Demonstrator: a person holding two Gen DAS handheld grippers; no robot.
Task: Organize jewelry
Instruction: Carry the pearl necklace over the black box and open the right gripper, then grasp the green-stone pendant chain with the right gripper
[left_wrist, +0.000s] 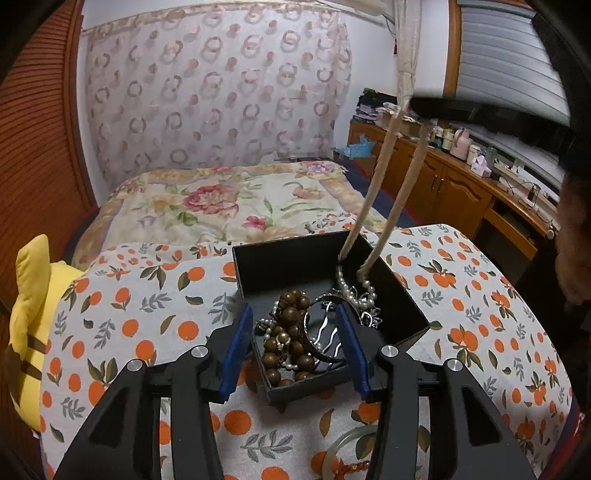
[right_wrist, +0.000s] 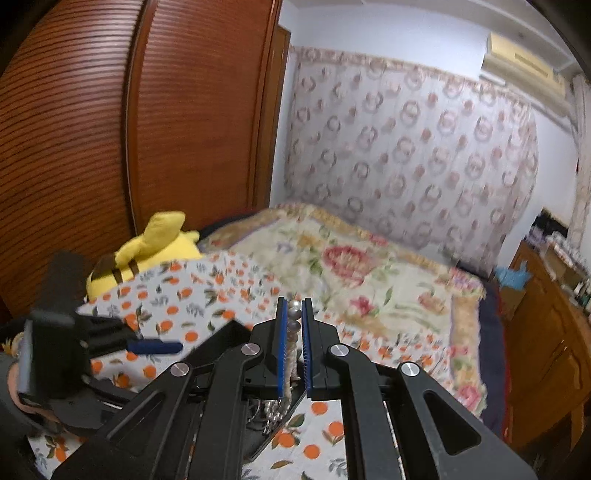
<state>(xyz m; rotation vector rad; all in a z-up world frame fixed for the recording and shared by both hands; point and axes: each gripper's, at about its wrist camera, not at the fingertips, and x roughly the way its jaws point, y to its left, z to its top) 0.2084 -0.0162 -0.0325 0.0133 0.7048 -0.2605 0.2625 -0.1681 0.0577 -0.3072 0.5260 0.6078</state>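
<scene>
A black open box (left_wrist: 399, 295) stands on the orange-print cloth (left_wrist: 122, 306) and holds a brown wooden bead bracelet (left_wrist: 291, 332), silver pieces and a pearl necklace (left_wrist: 351, 291). My left gripper (left_wrist: 293, 350) is open, its blue pads on either side of the box's near end. My right gripper (right_wrist: 294, 310) is shut on the pearl necklace (right_wrist: 294, 317), whose beige cords (left_wrist: 384, 173) run taut up out of the box to the right gripper at the upper right. The left gripper also shows in the right wrist view (right_wrist: 155, 347), at the left.
A pale green bangle (left_wrist: 351, 439) and a red beaded piece (left_wrist: 351, 469) lie on the cloth near me. A yellow plush toy (left_wrist: 33, 314) sits at the left. A floral bed (left_wrist: 229, 199) lies beyond, wooden cabinets (left_wrist: 461, 184) stand at the right.
</scene>
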